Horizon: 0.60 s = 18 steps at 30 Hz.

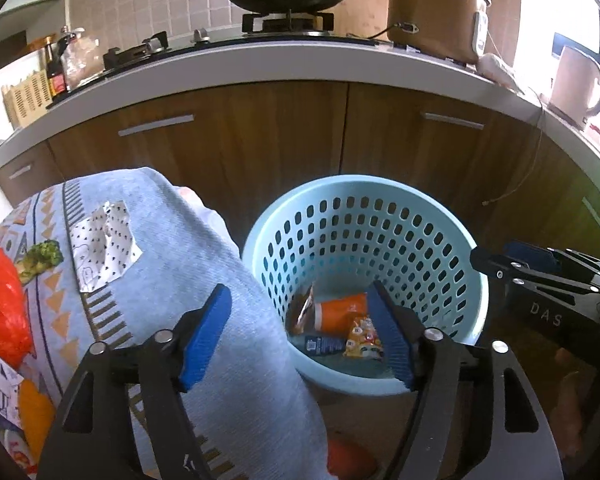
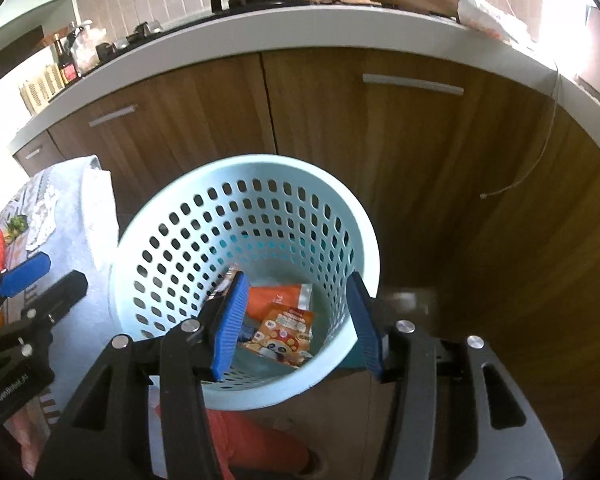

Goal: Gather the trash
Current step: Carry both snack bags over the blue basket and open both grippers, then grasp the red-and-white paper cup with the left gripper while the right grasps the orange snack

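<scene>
A light blue perforated basket (image 1: 364, 200) stands on the floor in front of wooden cabinets; it also shows in the right wrist view (image 2: 172, 240). Inside lie an orange packet (image 1: 342, 312), a yellow snack wrapper (image 1: 366, 338) and a blue packet (image 1: 320, 345); the wrapper shows in the right wrist view (image 2: 284, 330). My left gripper (image 1: 304, 336) is open and empty, over the table's edge and the basket's left rim. My right gripper (image 2: 296, 324) is open and empty, just above the basket's mouth. On the cloth lie a dotted white paper scrap (image 1: 104, 246), a broccoli piece (image 1: 40, 258) and a red plastic bag (image 1: 0, 304).
A table with a blue-grey patterned cloth (image 1: 204, 240) stands left of the basket. White cartons (image 1: 4, 392) lie at its near left. Behind is a counter (image 1: 300, 64) with a wok, a rice cooker and bottles. A red object (image 2: 260, 436) lies on the floor under the basket's near side.
</scene>
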Available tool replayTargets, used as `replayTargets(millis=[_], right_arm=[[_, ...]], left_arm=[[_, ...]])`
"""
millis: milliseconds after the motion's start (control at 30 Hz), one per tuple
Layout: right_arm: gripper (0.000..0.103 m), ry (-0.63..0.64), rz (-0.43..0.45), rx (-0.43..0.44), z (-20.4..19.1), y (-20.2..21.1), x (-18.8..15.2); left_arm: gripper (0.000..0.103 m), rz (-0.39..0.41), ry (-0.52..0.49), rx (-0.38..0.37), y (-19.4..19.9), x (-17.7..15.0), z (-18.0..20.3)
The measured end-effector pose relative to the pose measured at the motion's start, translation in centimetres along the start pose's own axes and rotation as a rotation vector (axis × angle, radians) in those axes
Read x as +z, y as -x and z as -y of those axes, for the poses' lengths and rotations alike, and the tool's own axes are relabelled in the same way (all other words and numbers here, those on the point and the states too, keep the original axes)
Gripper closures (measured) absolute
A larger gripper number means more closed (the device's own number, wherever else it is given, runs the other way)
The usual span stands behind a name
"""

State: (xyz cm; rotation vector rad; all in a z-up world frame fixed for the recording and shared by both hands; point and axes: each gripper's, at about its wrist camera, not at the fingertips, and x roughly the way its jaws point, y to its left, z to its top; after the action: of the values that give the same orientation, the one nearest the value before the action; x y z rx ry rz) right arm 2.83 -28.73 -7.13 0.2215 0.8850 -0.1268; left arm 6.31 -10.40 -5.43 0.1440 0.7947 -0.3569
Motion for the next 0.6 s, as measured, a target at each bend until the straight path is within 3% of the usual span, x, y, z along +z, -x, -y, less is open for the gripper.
replayTargets(millis=[300, 600], right_arm=[[0.054, 0.018, 0.069, 0.011, -1.6, 2.5, 0.9], [0.054, 0.033, 0.089, 0.024, -2.7, 3.5, 1.2]], left_arm=[[0.031, 0.063, 0.087, -0.151, 2.2, 0.4, -3.0], [0.027, 0.099, 0.206, -0.234, 3.9, 0.1, -6.7]])
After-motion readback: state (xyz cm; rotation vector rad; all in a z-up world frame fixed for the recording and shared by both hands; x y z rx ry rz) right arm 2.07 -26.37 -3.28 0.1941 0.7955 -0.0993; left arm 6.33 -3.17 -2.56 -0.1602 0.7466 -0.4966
